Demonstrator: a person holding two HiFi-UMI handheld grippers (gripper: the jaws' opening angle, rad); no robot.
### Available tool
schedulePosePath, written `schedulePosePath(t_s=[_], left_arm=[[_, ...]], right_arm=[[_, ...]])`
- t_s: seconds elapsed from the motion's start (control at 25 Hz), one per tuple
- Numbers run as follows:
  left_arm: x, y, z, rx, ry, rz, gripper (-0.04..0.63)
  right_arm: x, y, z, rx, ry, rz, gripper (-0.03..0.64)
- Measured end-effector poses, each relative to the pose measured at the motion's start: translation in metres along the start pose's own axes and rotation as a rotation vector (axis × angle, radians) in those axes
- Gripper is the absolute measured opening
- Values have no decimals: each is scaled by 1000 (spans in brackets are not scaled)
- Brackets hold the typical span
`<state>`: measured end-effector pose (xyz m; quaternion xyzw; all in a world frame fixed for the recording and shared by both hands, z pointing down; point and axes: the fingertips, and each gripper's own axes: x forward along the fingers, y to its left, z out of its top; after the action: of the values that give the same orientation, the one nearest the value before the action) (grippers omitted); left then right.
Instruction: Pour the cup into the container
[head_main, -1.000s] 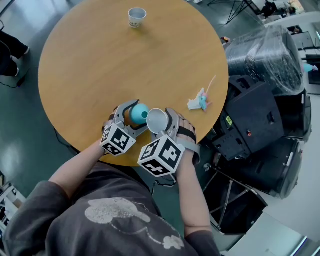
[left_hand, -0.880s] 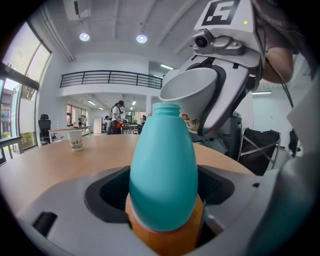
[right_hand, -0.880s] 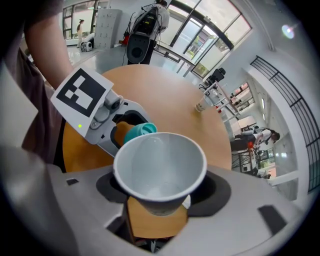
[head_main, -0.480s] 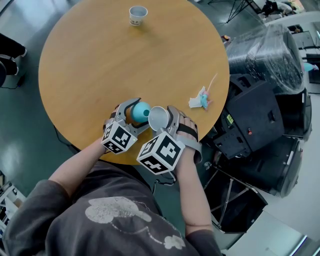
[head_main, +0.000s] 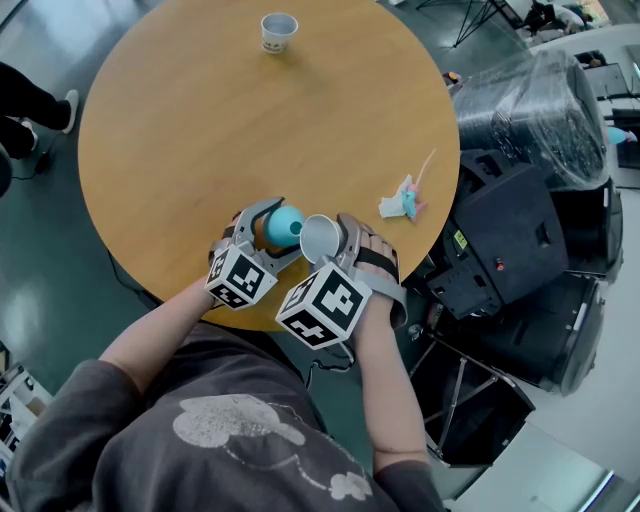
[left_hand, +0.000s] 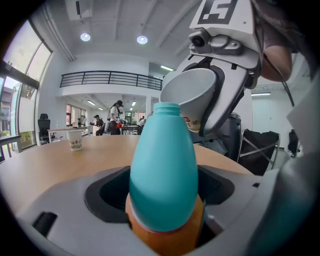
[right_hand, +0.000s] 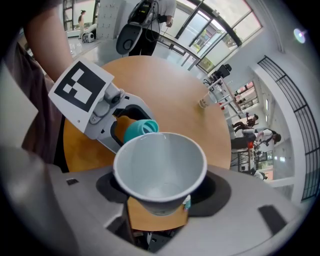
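Right, both tools are loaded and I'm at the pour itself. My left gripper has its jaws spread wide around the fat lower body of the teal container, pads pressed on either side. The bottle lies tilted away from the jaws with its narrow open mouth pointing out past the fingertips. My right gripper is clamped on the base of the white paper cup, jaws fairly wide. The cup is tipped so that its rim leans out beyond the fingertips toward that mouth.

From the left gripper view, the cup's lip sits just above the container's mouth and a little to its right. Whether they touch I cannot tell. From the right gripper view, the mouth peeps out just past the cup's far rim, to the left.

To do this well, I judge the lowest point of the lip should come directly over the opening before I tip further. The neck is narrow and the cup's rim is much wider. I'd hold the left hand steady and do all the rolling with the right, slowly, so nothing runs onto the table. The cup's white floor shows and I can make out no contents.
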<state>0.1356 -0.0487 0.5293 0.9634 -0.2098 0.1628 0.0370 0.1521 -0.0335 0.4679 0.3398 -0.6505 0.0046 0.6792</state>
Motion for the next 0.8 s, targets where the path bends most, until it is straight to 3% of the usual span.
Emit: schedulePosePath(t_s=[0.8], left_arm=[[-3, 0, 1, -7, -1, 0, 405]], right_arm=[[-3, -5, 3, -65, 43, -18, 287]])
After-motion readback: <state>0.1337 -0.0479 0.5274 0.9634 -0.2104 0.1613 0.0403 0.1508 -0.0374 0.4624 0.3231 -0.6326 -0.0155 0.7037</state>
